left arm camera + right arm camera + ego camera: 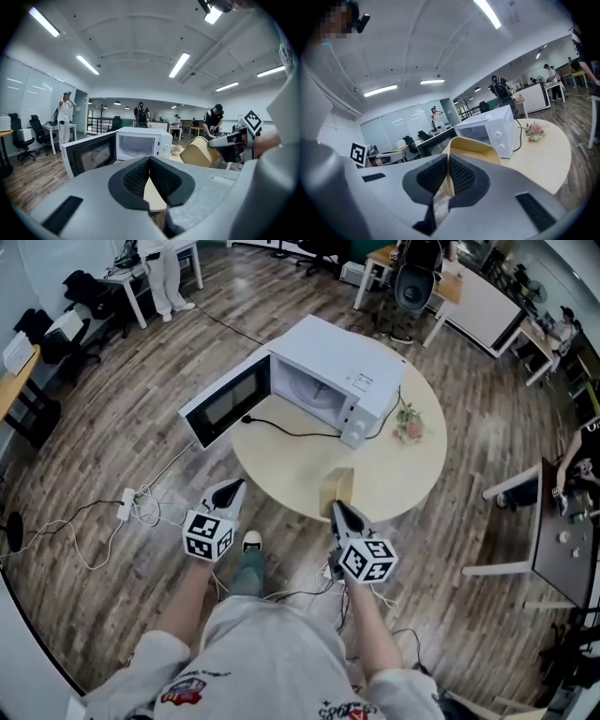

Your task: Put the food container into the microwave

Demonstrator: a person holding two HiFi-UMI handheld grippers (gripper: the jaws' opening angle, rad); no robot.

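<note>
A white microwave [328,381] stands on the round table [412,465] with its door [225,404] swung open to the left and its cavity empty. My right gripper [339,512] is shut on the near wall of a tan food container [337,488], held at the table's near edge. In the right gripper view the container [471,147] rises just past the jaws of the right gripper [448,161], in front of the microwave [490,131]. My left gripper [234,488] hovers off the table's near left edge, shut and holding nothing. In the left gripper view the left gripper [150,161] faces the microwave [140,143].
A black power cable [281,427] runs across the table in front of the microwave. A small bunch of flowers [409,423] lies to the microwave's right. Desks, chairs and people stand around the room; cables and a power strip [126,505] lie on the wooden floor at left.
</note>
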